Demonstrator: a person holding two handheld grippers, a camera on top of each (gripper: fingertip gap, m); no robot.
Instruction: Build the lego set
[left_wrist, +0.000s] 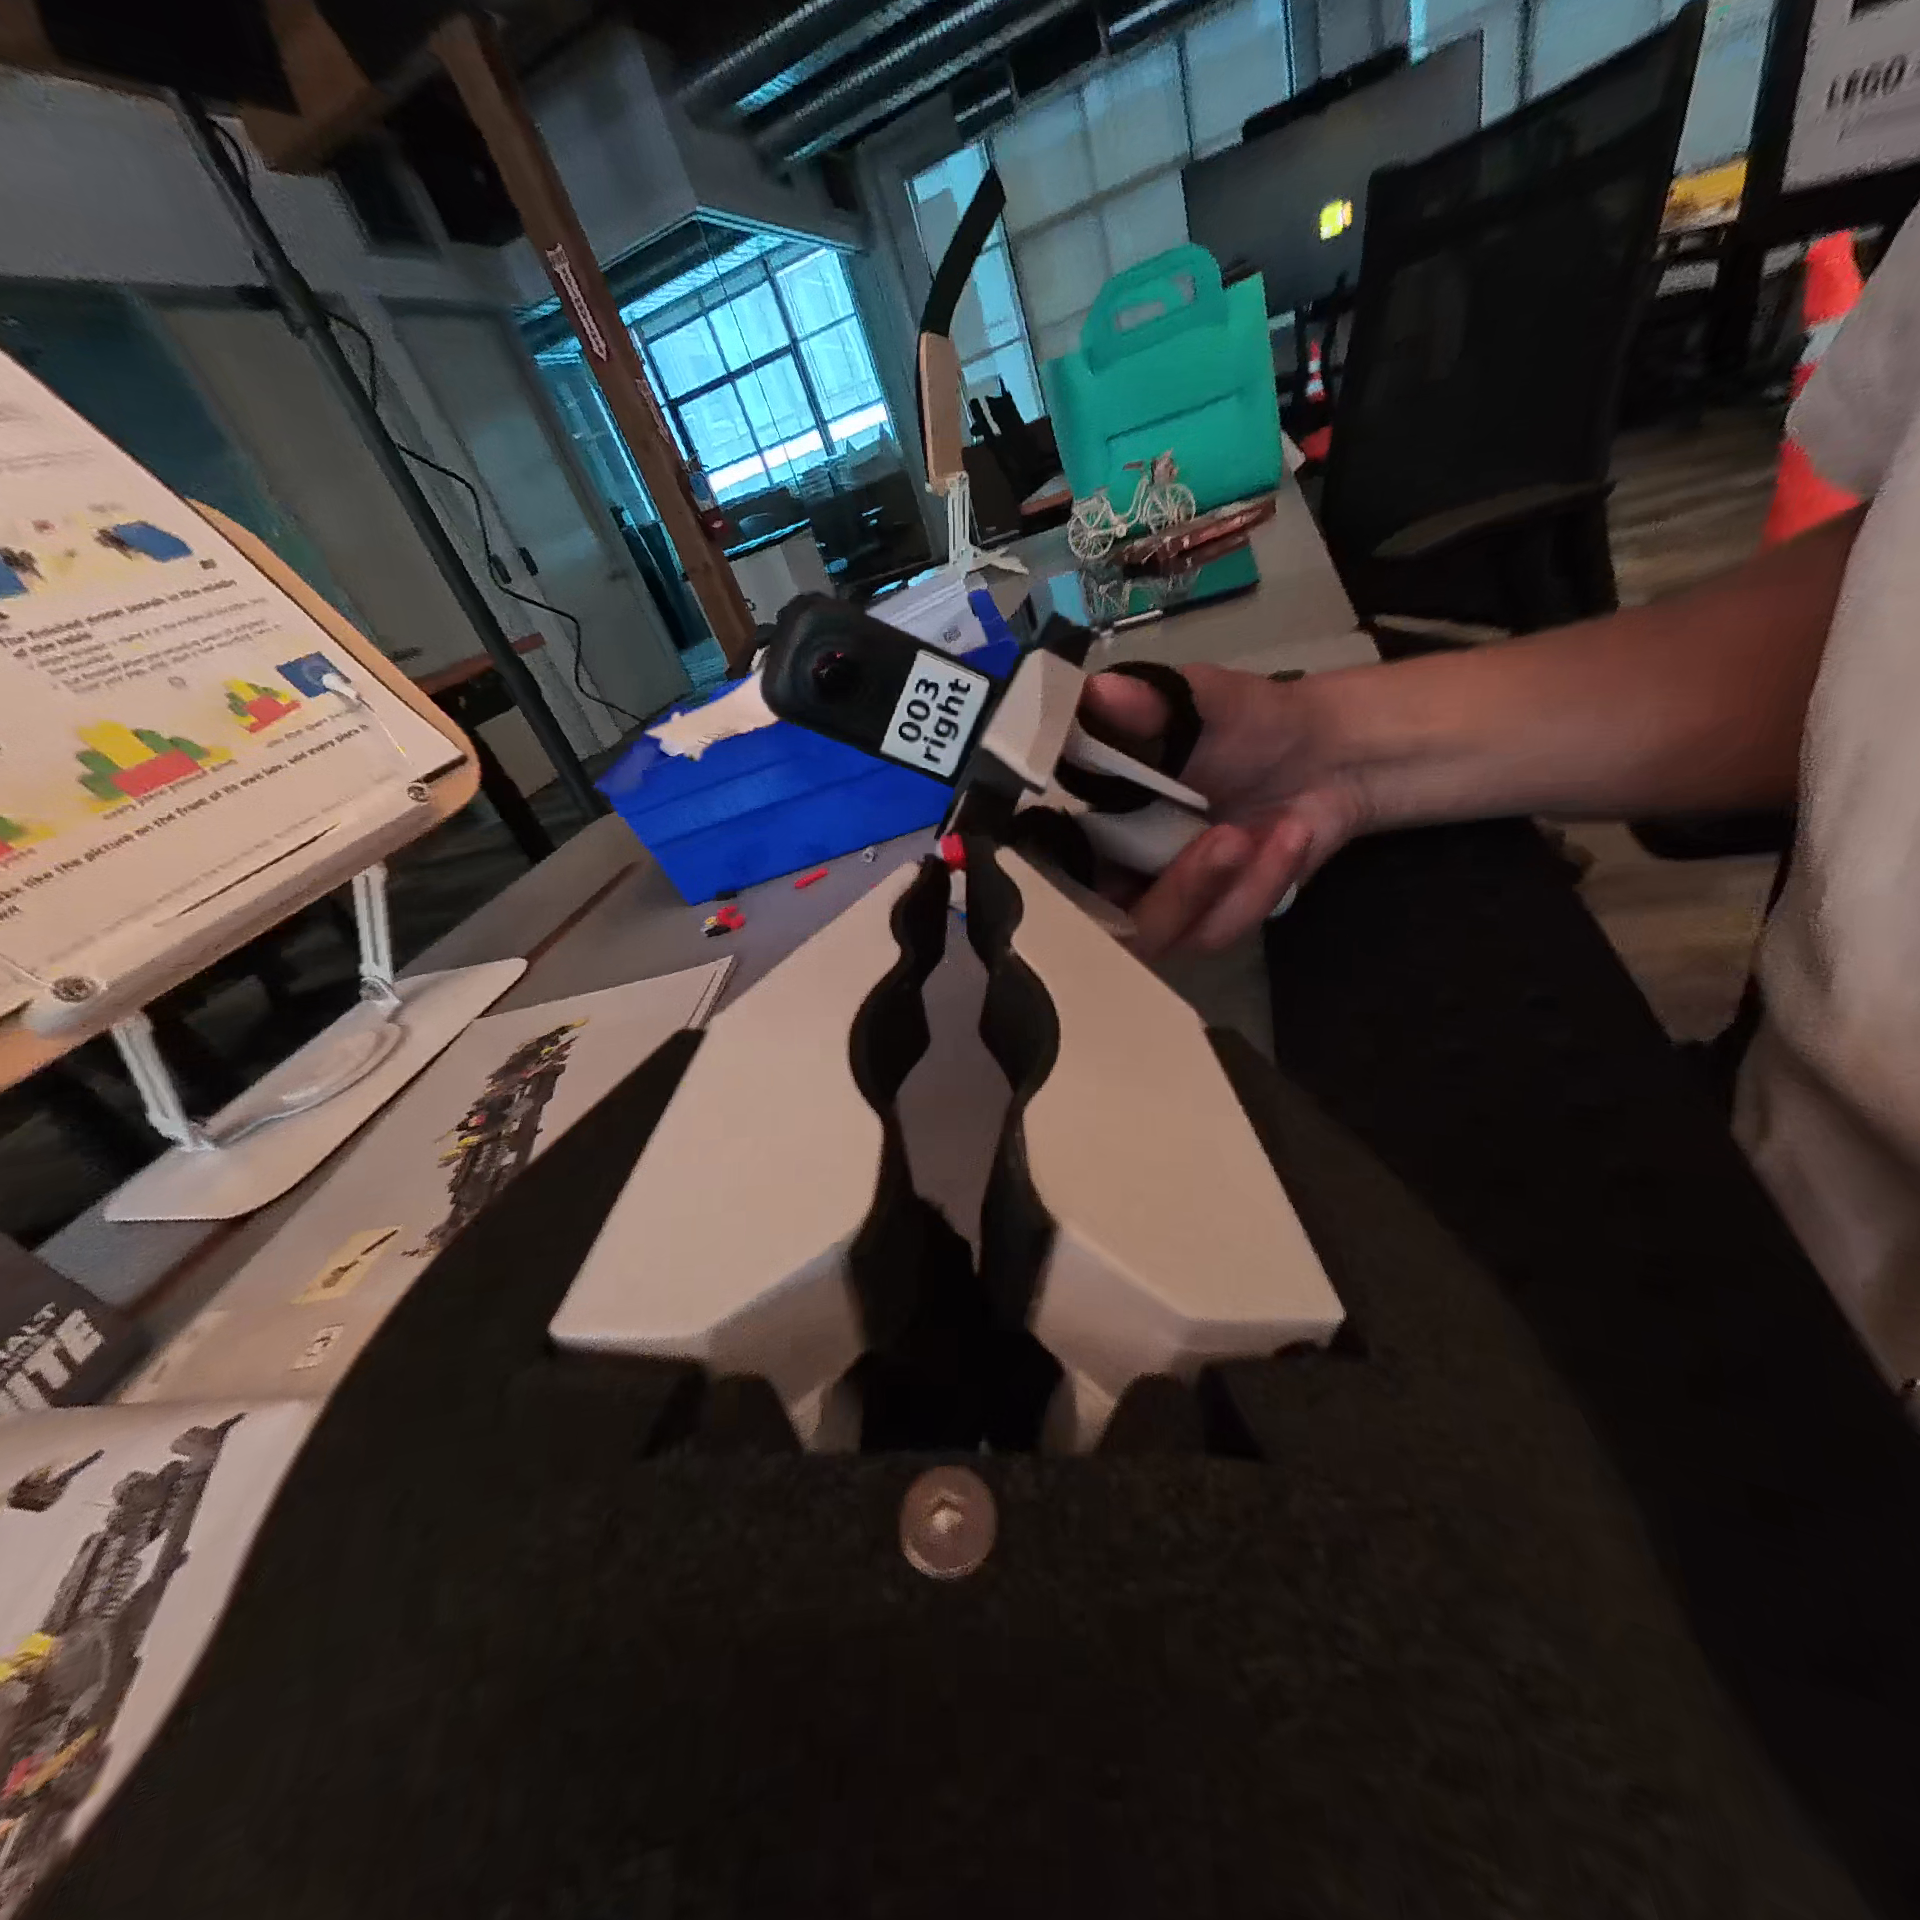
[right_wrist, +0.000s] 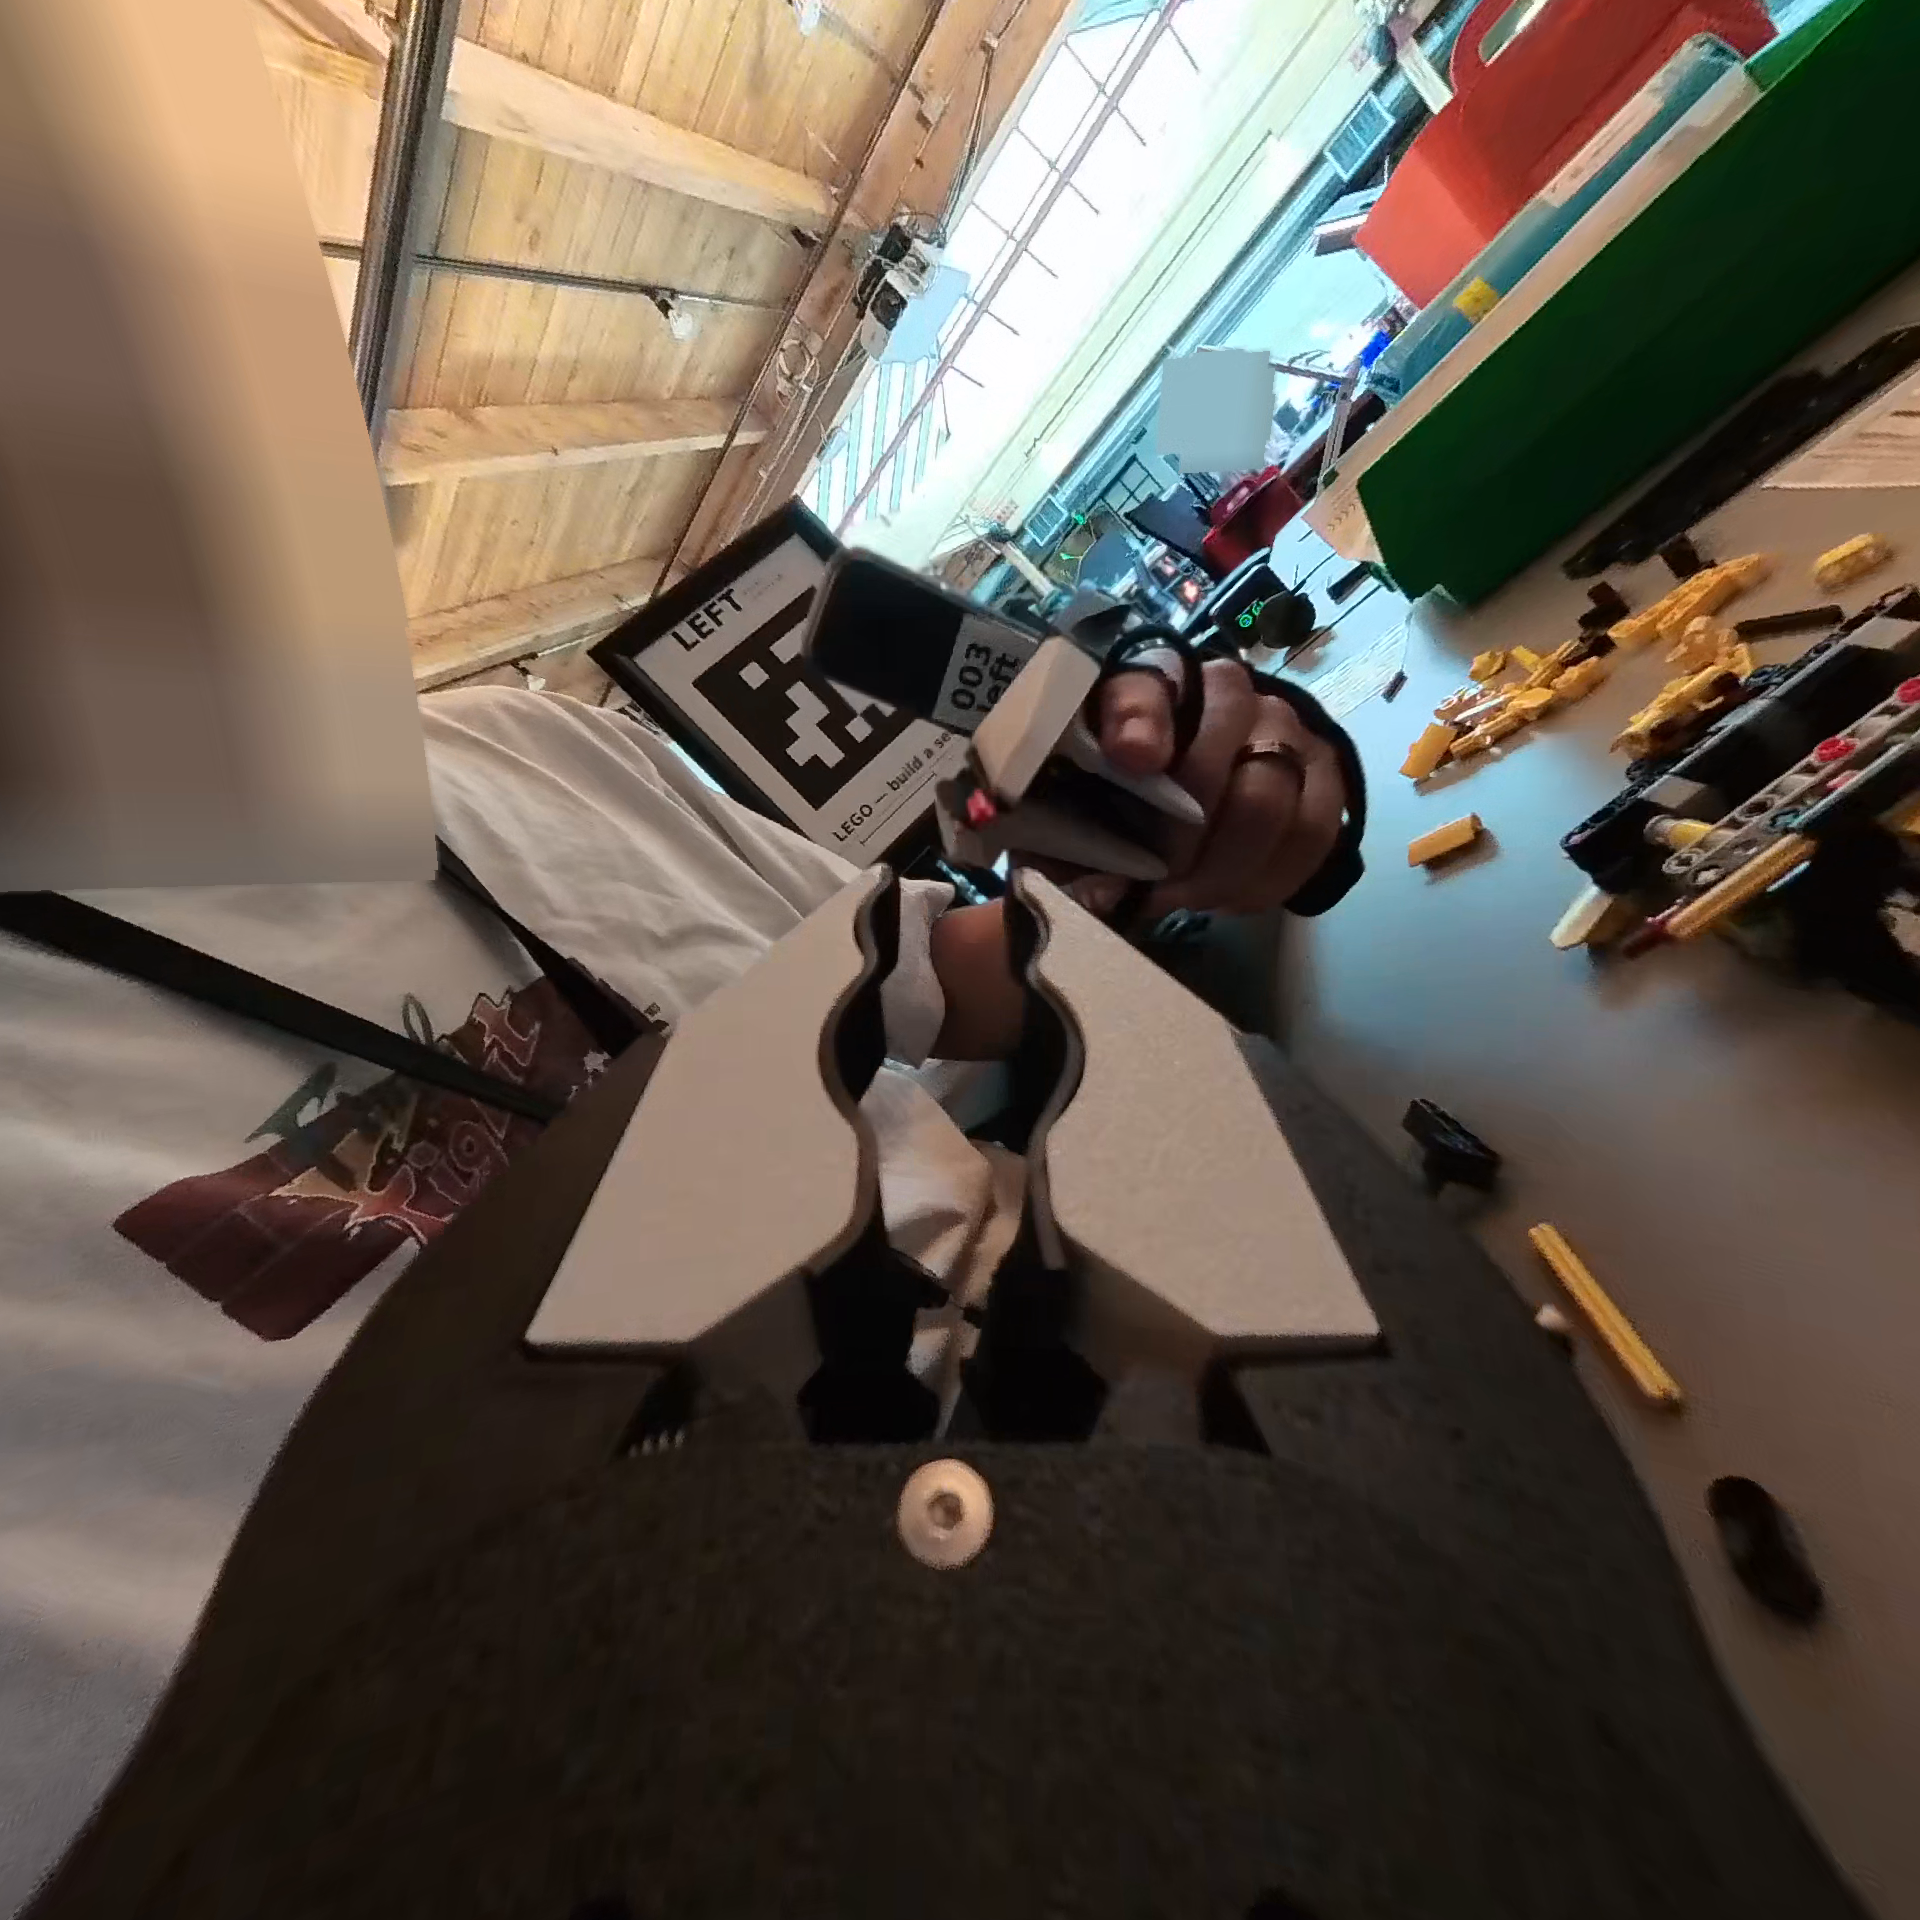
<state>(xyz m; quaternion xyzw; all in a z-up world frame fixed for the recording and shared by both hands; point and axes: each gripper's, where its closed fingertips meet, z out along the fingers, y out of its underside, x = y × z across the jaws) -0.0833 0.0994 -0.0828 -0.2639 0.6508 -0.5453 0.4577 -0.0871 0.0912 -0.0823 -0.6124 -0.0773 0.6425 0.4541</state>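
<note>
My left gripper (left_wrist: 951, 883) is shut on a small red piece (left_wrist: 952, 852) pinched at its fingertips, held up above the table. In the right wrist view the same gripper (right_wrist: 971, 821) and the red piece (right_wrist: 978, 809) show just beyond my right gripper (right_wrist: 954, 904), whose jaws stand apart with nothing between them. The two grippers face each other, tips close together. A partly built black, grey and yellow model (right_wrist: 1745, 831) lies on the table at the right.
Loose yellow pieces (right_wrist: 1558, 675), a yellow rod (right_wrist: 1600, 1314) and a black piece (right_wrist: 1449, 1143) lie on the table. A green box (right_wrist: 1610, 395) stands behind them. A blue bin (left_wrist: 769, 800), an open instruction booklet (left_wrist: 468, 1143) and a sheet on a stand (left_wrist: 187, 707) are at the left. My right gripper's tips are some 12 cm from the yellow rod (right_wrist: 1600, 1314).
</note>
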